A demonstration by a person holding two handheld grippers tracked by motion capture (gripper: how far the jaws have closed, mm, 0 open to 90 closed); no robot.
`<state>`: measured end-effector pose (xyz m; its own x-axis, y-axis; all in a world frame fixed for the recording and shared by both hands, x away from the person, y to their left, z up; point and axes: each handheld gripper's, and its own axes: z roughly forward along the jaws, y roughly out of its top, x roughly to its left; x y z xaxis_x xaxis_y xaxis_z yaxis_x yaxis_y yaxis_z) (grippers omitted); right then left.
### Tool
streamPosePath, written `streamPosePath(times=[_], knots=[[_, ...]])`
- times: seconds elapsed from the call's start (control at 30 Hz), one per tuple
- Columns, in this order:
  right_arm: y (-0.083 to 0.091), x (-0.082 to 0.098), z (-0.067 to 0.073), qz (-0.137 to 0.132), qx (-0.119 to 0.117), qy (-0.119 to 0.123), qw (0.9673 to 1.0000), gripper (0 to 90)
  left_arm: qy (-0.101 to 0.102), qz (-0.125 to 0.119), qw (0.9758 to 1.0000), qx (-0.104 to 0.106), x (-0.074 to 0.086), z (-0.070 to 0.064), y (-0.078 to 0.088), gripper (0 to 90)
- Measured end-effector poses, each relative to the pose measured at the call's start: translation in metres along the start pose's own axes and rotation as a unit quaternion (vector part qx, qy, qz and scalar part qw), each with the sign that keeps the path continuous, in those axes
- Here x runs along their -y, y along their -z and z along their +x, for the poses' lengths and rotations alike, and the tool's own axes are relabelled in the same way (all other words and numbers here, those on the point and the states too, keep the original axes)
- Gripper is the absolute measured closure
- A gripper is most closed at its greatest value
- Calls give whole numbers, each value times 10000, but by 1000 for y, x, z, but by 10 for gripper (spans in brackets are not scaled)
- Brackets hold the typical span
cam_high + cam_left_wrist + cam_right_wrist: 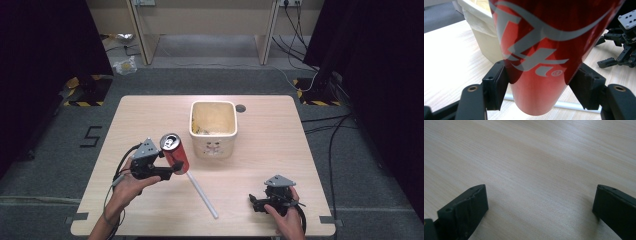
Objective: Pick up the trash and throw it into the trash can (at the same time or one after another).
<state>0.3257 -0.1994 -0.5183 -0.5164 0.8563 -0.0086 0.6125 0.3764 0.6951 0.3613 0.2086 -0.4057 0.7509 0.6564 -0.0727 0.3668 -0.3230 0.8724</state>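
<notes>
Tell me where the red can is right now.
In the high view the red can is left of centre, clamped in the left gripper and tilted, just left of the cream bin, with the white tube lying nearby.

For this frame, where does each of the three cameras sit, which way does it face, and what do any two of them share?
High view: above the person's side, facing forward and down on the table; both forearms, left gripper and right gripper show.
Left gripper view: on the left gripper, looking along its jaws clamped on the red can; bin behind.
Right gripper view: on the right gripper, facing bare tabletop between open jaws.
Shared: high and left gripper views both show can, bin, white stick.
</notes>
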Motion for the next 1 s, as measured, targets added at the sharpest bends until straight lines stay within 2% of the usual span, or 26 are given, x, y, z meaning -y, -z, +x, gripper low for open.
streamPosePath(times=[0.3, 0.6, 1.0], knots=[[0, 0, 0, -2, -1, 6, 10000, 2, -98, -83, 9999, -8, -20, 3, 0, 338], [0, 0, 0, -1, -1, 6, 10000, 2, -186, -39, 9998, 55, -45, 8, -4, 338], [0, 0, 0, -12, 1, 21, 10000, 2, -152, -93, 9996, 197, -76, 11, -17, 338]])
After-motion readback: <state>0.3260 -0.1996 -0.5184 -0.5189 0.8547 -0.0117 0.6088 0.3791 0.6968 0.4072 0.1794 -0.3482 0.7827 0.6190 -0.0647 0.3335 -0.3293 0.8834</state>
